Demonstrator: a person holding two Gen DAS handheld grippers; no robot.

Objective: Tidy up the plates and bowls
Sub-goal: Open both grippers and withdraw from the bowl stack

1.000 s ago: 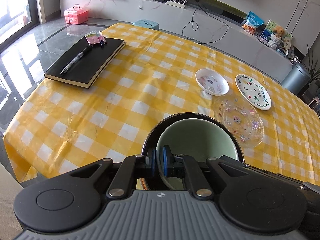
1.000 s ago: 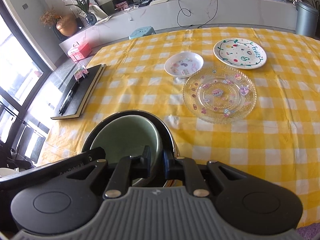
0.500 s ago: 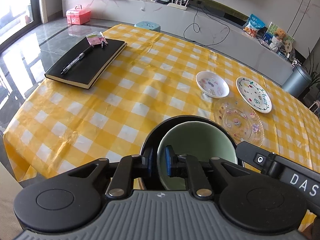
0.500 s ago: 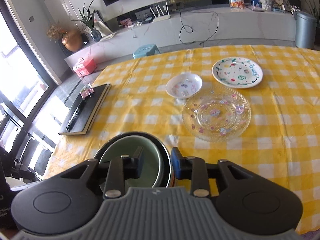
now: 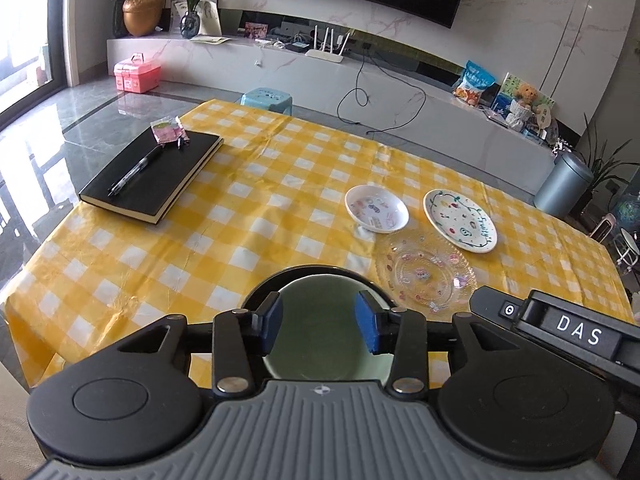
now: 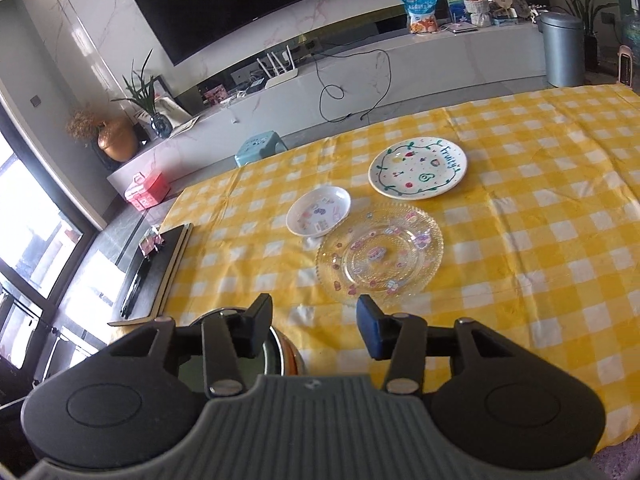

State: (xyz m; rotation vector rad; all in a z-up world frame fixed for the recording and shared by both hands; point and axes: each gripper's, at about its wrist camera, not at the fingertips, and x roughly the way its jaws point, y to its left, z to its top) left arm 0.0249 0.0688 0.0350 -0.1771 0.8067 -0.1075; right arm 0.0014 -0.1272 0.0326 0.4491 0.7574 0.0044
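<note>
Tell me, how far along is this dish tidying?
Done: pale green bowl sits nested in a black bowl. In hand: nothing; left claw and right claw are open. Left: small white dish, clear glass plate, painted white plate lie separate.

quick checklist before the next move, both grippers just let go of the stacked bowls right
1. Left gripper open, blue pads apart above the green bowl: ok.
2. Right gripper open and holding nothing: ok.
3. Green bowl nested inside the black bowl, sitting level: ok.
4. Stack fully on the table, away from the near edge: cannot tell, the grippers hide its near side.
5. Glass plate, small white dish and painted plate all flat on the yellow tablecloth and unobstructed: ok.
6. Glass plate and small white dish apart: cannot tell, their rims look very close.
</note>
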